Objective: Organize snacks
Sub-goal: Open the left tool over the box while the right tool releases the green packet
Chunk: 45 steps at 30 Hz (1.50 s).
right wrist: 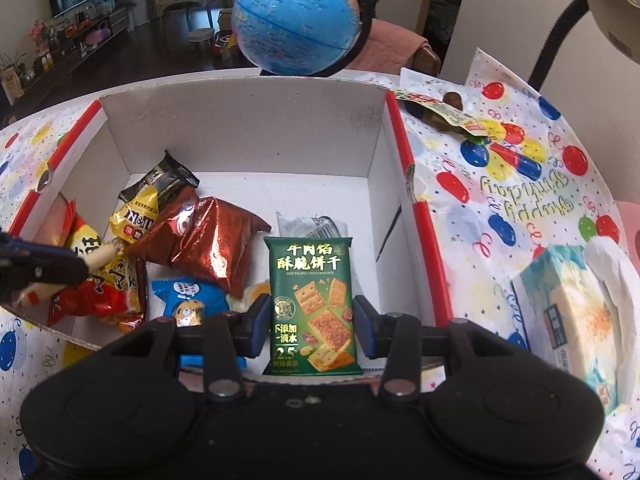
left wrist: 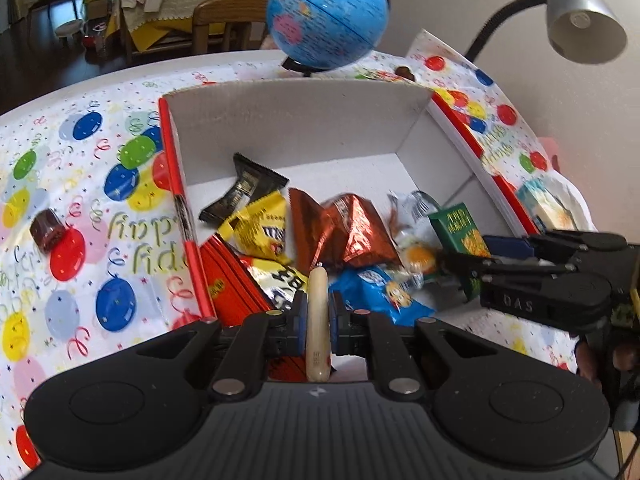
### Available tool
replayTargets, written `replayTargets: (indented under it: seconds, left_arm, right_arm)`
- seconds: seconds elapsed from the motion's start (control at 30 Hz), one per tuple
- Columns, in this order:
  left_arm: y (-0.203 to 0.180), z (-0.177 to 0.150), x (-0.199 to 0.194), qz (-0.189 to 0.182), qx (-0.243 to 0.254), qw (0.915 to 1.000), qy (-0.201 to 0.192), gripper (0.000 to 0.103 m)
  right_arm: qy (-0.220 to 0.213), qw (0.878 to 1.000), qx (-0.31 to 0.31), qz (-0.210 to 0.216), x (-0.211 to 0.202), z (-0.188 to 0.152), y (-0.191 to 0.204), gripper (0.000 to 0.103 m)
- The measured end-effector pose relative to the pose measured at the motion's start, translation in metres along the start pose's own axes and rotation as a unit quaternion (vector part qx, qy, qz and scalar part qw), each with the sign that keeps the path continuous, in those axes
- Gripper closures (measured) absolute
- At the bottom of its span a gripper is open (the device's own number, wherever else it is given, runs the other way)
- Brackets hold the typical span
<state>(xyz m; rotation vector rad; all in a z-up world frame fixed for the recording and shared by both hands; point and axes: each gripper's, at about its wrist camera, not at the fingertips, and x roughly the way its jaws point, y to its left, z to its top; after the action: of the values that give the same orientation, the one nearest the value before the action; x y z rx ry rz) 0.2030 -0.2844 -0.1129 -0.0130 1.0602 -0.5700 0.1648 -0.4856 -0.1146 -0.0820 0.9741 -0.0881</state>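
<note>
Left wrist view: left tongs pinch a pale sausage stick between the 2 blue pads, held lengthwise along the fingers over the near edge of the white box. Likely held that way so it can drop straight in among the other snacks. Already in the box: black wrapper, yellow candy bag, brown foil bag, blue packet. One brown candy sits out on the balloon tablecloth, well apart from the box, so sorting looks unfinished. The right tongs come in from the right with the green cracker pack.

Right wrist view: right tongs grip the green cracker pack by both side edges, upright, label facing the camera, above the near right part of the box. That corner is bare, probably why it is aimed there. Left tongs show at the left edge holding the sausage stick. A tissue box and a wrapped snack lie on the desk outside; globe stands behind.
</note>
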Motion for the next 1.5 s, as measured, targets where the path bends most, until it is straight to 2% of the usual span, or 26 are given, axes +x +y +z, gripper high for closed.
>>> replayTargets:
  seconds: [0.37, 0.57, 0.83, 0.9, 0.97, 1.0, 1.03, 1.07, 1.1, 1.23, 1.27, 1.4, 1.5]
  left_arm:
    - [-0.03, -0.036, -0.008, -0.059, 0.014, 0.997, 0.049, 0.092]
    - [-0.043, -0.036, -0.005, -0.053, 0.027, 0.9976, 0.037, 0.092]
    - [-0.051, -0.041, 0.008, -0.04, 0.052, 0.9962, 0.057, 0.092]
    - [-0.052, -0.041, 0.008, -0.04, 0.057, 0.9961, 0.054, 0.092]
    - [-0.054, -0.04, 0.006, -0.034, 0.061, 0.9964, 0.049, 0.092]
    - [-0.054, -0.039, 0.006, -0.032, 0.063, 0.9964, 0.046, 0.091]
    - [-0.054, -0.039, 0.004, -0.032, 0.063, 0.9966, 0.044, 0.089]
    - [-0.054, -0.039, 0.002, -0.034, 0.062, 0.9967, 0.042, 0.082]
    - [-0.054, -0.04, 0.0, -0.035, 0.06, 0.9968, 0.039, 0.071]
    - [-0.051, -0.04, -0.014, -0.036, 0.057, 0.9975, 0.019, 0.054]
    - [-0.051, -0.039, -0.018, -0.034, 0.057, 0.9977, 0.012, 0.047]
    - [-0.049, -0.038, -0.036, -0.032, 0.051, 0.9981, -0.012, 0.037]
    - [-0.049, -0.037, -0.047, -0.021, 0.048, 0.9983, -0.024, 0.036]
  right_arm:
    - [0.022, 1.0, 0.007, -0.003, -0.027, -0.036, -0.014, 0.061]
    - [0.039, 0.999, 0.01, -0.012, -0.042, -0.052, -0.018, 0.061]
    - [0.041, 0.998, 0.038, -0.017, -0.055, -0.064, -0.02, 0.06]
    - [0.038, 0.998, 0.039, -0.019, -0.057, -0.064, -0.017, 0.059]
    - [0.034, 0.998, 0.044, -0.015, -0.06, -0.064, -0.016, 0.053]
    - [0.031, 0.998, 0.047, -0.013, -0.062, -0.064, -0.014, 0.049]
    - [0.028, 0.998, 0.049, -0.01, -0.064, -0.064, -0.012, 0.04]
    - [0.026, 0.998, 0.049, -0.008, -0.065, -0.064, -0.011, 0.034]
    - [0.024, 0.998, 0.049, -0.005, -0.067, -0.064, -0.008, 0.034]
    - [0.015, 0.999, 0.046, 0.004, -0.073, -0.062, 0.0, 0.034]
    - [0.011, 0.999, 0.046, 0.007, -0.075, -0.061, 0.002, 0.032]
    - [-0.01, 0.999, 0.048, 0.022, -0.087, -0.056, 0.006, 0.026]
    - [-0.023, 0.998, 0.05, 0.031, -0.096, -0.054, 0.009, 0.023]
